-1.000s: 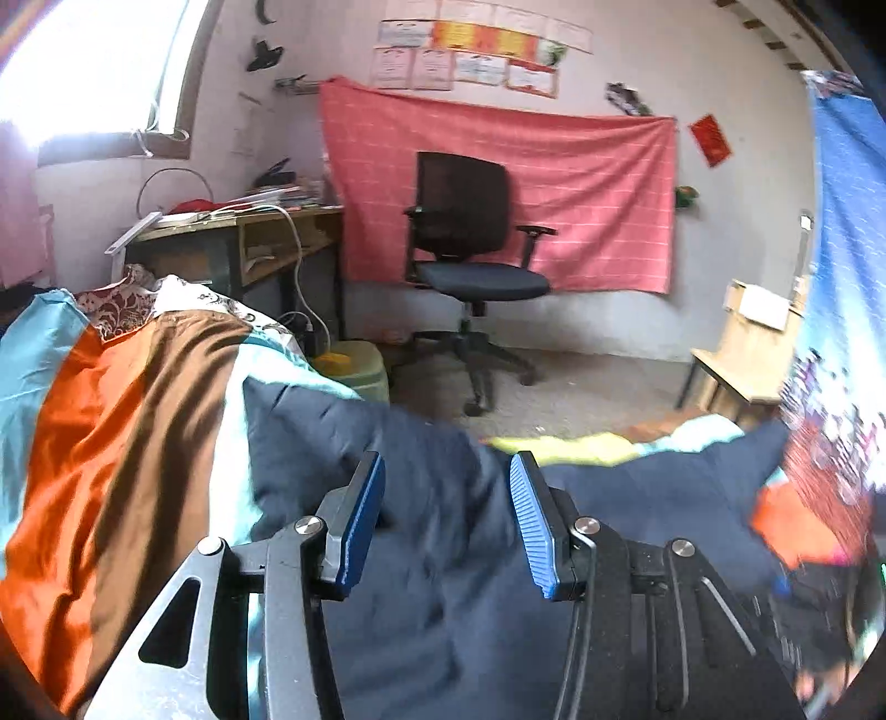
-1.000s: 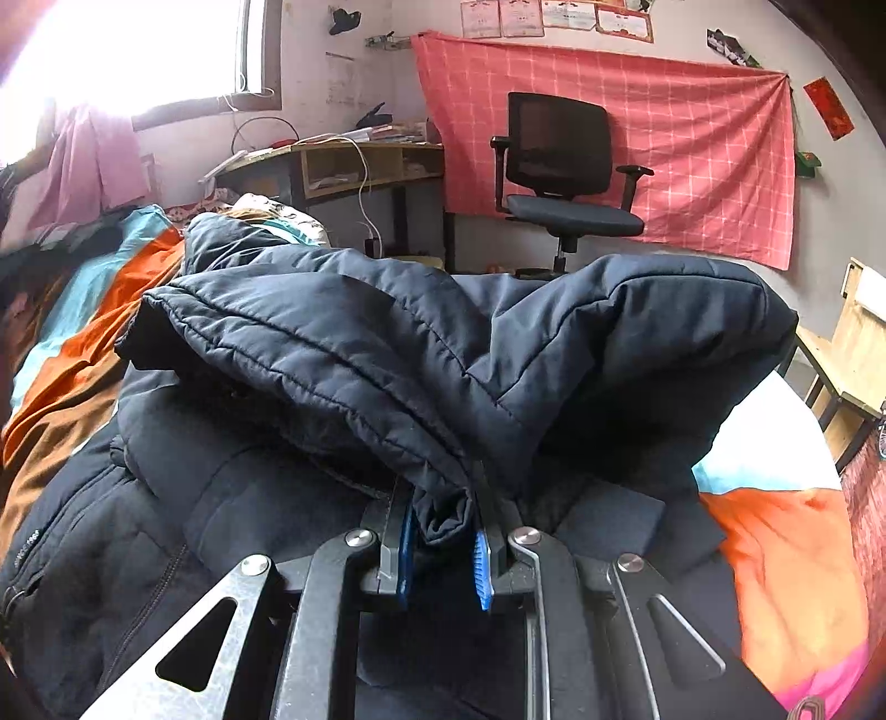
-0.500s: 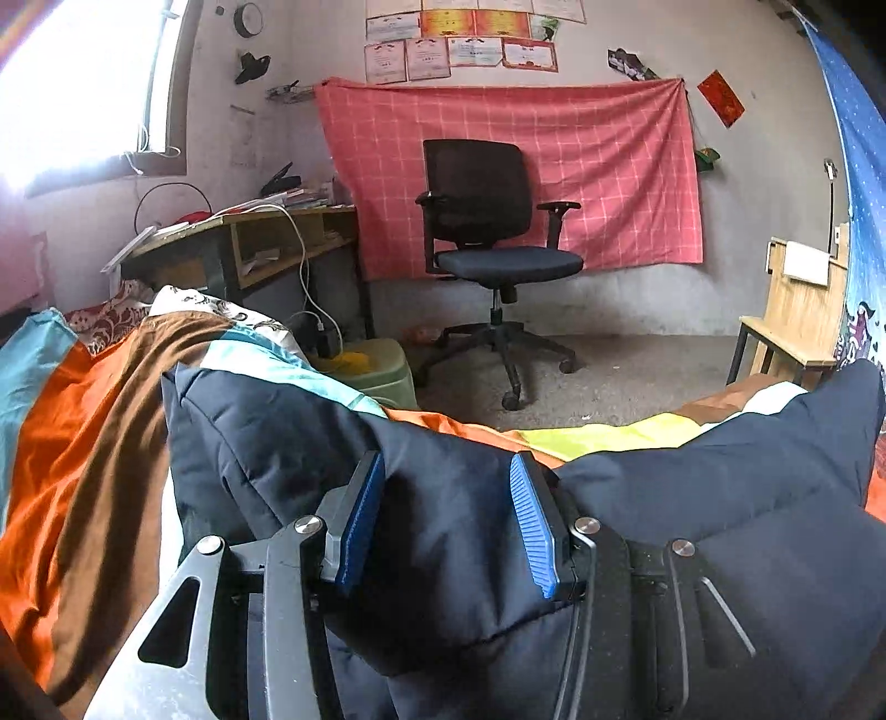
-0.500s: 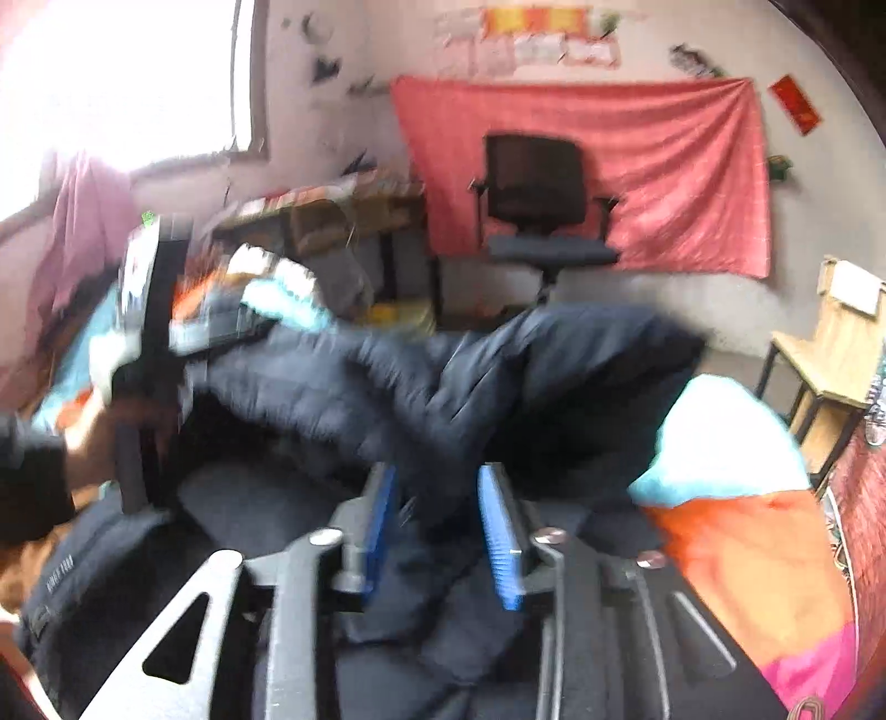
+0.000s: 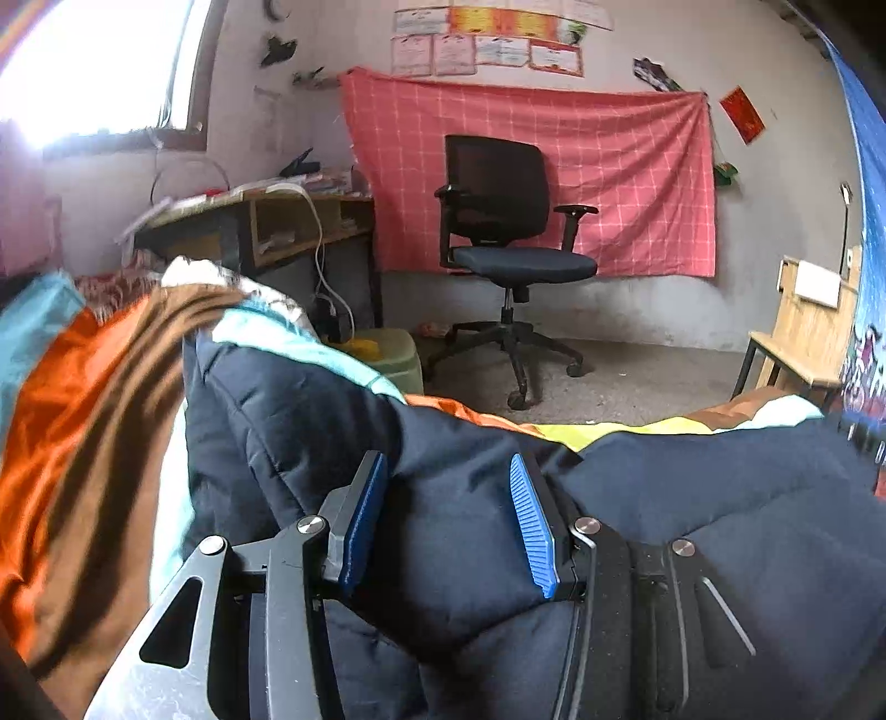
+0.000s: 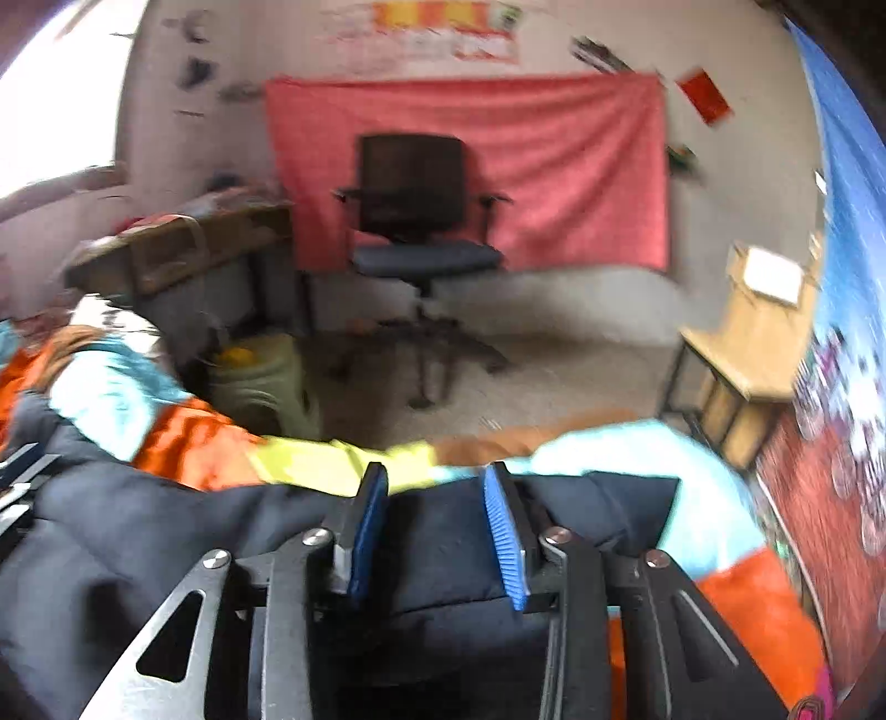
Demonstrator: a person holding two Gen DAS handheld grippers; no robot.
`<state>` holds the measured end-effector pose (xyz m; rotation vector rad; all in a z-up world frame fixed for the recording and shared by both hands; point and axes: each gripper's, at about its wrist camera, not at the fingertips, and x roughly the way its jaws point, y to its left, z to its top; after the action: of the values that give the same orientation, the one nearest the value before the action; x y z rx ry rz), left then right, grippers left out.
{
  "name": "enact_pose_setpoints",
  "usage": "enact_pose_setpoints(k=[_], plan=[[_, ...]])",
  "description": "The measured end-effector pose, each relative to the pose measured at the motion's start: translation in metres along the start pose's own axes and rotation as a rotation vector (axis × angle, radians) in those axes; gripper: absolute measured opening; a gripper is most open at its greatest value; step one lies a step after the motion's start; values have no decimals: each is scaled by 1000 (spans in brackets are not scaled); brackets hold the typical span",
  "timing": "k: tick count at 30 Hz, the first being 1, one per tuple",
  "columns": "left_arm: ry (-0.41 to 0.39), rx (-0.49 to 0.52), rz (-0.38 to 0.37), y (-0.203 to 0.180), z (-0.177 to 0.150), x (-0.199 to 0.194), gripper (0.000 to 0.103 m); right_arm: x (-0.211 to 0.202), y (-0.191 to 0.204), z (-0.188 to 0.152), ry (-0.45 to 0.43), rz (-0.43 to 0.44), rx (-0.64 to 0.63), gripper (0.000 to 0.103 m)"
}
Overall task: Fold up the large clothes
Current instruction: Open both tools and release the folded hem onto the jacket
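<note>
Though posters [image 5: 487, 47] hang, writing unreadable; jacket [image 5: 443, 526] unbranded

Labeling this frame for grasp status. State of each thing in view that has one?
left gripper: jaws open, over the jacket, pinching nothing
right gripper: jaws open, jacket fabric between them, not clamped
navy padded jacket: lying bunched on the bed, not neatly folded
striped bedspread: spread under the jacket, rumpled
office chair: upright, unoccupied
</note>
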<state>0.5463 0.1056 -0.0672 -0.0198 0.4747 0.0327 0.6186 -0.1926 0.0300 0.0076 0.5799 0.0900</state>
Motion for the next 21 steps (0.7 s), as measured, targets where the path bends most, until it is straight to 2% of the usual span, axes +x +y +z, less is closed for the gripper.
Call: enact_pose_setpoints(k=[2,5,9,11,14,16,18,19,21], plan=[[11,-26,-19,2,-3,6,41,14,-11,-15,37,-23,29,27],[44,-69,-53,6,-7,18,42,36,-25,-39,119,8,96,27],[88,-142,-113,17,-13,34,41,54,-41,-55,161,68,183,24],[79,-137,-109,19,-9,29,41,63,-45,-62,188,92,206,24],[8,-106,-104,24,5,3,40,60,-46,-58,203,106,201,24],[-86,-78,-78,31,21,-14,40,48,-45,-46,188,110,183,24],[-142,-105,-31,48,42,-18,40,33,-47,-29,122,86,135,24],[-129,-122,-2,54,49,-11,40,28,-49,-19,87,54,111,24],[-27,-179,86,74,56,13,40,35,-54,-10,84,32,113,24]])
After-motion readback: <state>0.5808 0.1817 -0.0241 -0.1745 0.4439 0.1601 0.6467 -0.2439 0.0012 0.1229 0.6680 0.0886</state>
